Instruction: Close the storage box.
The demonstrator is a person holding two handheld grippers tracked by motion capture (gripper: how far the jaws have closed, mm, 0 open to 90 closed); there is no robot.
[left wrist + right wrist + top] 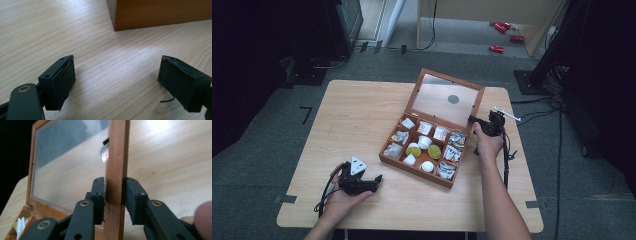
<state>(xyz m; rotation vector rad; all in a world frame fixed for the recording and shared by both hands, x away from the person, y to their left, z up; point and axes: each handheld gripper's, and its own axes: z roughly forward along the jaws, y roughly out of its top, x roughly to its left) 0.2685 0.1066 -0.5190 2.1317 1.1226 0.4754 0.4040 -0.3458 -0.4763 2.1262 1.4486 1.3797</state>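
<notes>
The brown wooden box (424, 150) with little square compartments is sitting on the pale wooden table (362, 115). Its glass-paned lid (444, 98) is standing up. The right gripper (115, 195) is pinching the lid's smooth wooden frame between two black padded jaws. The left gripper (116, 82) is resting wide apart, holding nothing. Two green round things (424, 150) are lying inside the box.

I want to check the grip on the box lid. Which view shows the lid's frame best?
The right gripper view: the lid's frame stands close up between the right gripper pads. The high view shows the whole lid small; the left gripper view shows the box's lower corner.
</notes>
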